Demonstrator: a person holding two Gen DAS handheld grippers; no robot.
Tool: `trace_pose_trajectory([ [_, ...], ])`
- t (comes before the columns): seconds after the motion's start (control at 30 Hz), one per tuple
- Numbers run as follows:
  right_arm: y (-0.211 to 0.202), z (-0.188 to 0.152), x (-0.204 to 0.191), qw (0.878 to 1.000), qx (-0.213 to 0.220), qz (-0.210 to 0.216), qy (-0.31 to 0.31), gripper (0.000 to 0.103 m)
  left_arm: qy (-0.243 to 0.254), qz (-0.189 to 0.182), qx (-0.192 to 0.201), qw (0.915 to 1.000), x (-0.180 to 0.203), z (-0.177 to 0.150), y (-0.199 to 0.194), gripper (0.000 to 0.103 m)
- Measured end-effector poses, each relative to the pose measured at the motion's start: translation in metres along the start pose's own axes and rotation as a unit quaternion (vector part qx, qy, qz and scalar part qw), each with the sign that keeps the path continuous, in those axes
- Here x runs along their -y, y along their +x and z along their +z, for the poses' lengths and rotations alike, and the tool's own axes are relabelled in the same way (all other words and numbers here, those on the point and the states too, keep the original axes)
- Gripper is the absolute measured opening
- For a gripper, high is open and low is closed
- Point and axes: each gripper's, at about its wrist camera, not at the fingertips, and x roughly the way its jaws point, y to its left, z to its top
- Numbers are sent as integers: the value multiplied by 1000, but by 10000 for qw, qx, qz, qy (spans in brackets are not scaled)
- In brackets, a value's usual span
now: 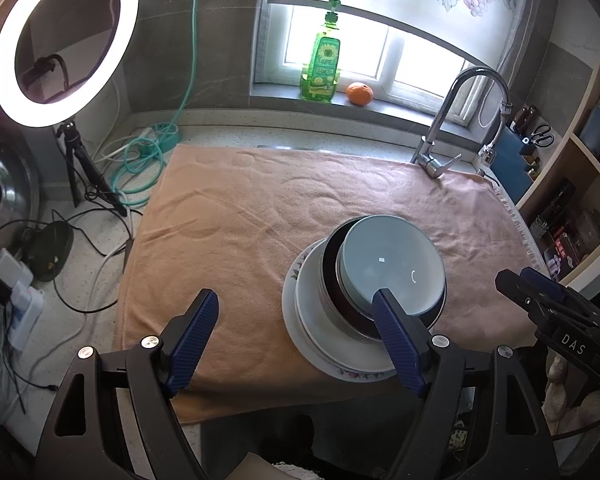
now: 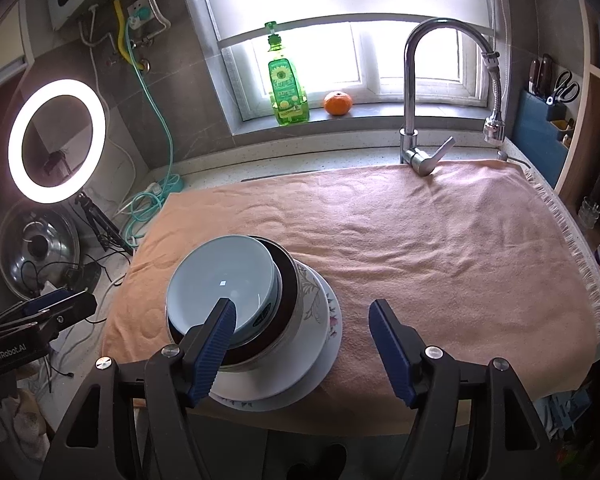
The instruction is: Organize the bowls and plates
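Nesting blue bowl (image 2: 224, 280) atop stacked plates (image 2: 320, 344)

Your left gripper's right finger (image 1: 398, 344) covers the near rim of the blue bowl (image 1: 392, 266), and the stacked plates (image 1: 300, 320) hide one another. At far right, the shelf (image 1: 580, 168) is cut off, its contents too small to identify.

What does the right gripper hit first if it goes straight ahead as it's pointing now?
Probably nothing but the peach terry towel. The right gripper has open jaws and aims past the stack: the pale blue ceramic bowl lies under its left finger, not between them. Depth is unclear, and the chrome gooseneck faucet stands farther on.
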Motion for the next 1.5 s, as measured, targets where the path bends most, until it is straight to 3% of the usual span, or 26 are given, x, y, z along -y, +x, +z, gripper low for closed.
trace_pose_trajectory([
  [1.5, 10, 2, 0, 9999, -152, 25, -34, 66, -8, -22, 139, 9999, -3, 4, -1, 79],
])
